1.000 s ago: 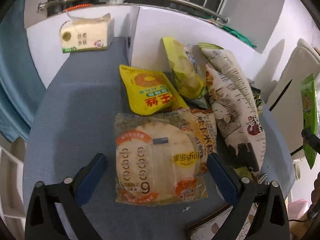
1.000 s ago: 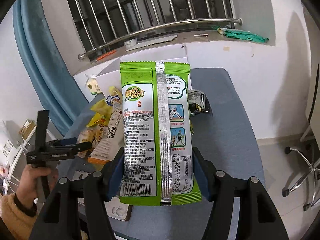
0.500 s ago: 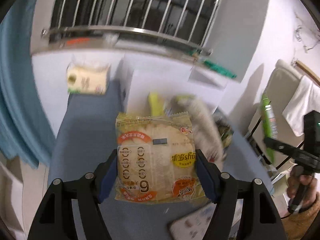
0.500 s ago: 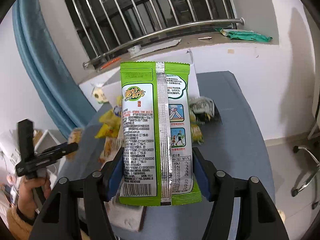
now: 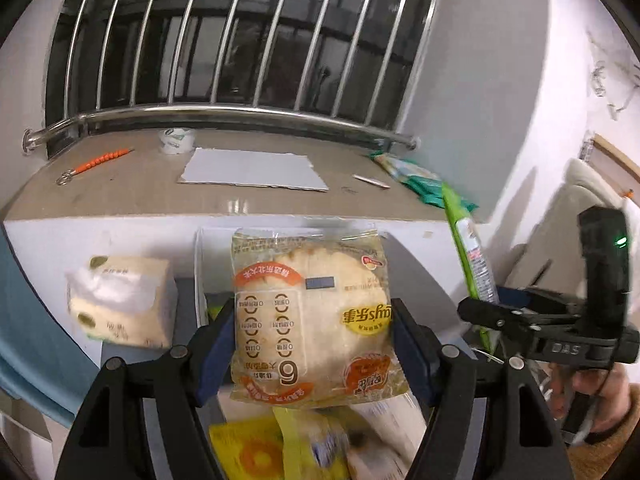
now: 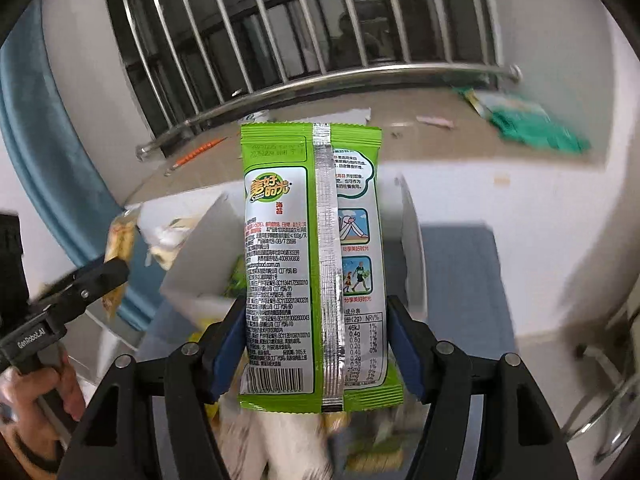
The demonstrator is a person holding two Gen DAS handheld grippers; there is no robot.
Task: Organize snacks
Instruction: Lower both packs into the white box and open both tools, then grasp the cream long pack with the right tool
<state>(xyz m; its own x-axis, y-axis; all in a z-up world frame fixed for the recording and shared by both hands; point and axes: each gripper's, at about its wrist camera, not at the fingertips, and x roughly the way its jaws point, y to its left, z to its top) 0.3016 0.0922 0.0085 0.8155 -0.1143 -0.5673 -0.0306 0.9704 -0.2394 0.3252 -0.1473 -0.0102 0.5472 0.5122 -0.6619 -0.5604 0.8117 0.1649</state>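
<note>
Left tool (image 5: 312,356) clamps the bread packet (image 5: 312,320), right tool (image 6: 316,356) the green seaweed pack (image 6: 314,264); both are held above the white box (image 5: 204,256), near its rim.

"GenRoboAI" on left tool (image 6: 72,300) – "46kJ", "NRV%" on green pkt (image 6: 316,264).

Left gripper (image 5: 312,344): black plastic frame w/ blue pads, silver screws at the pivots. Right gripper (image 6: 316,344): same build. Seen from the left cam, its body has a green LED lit and embossed lettering. Brownish knit sleeve (image 5: 604,456) at the wrist.
</note>
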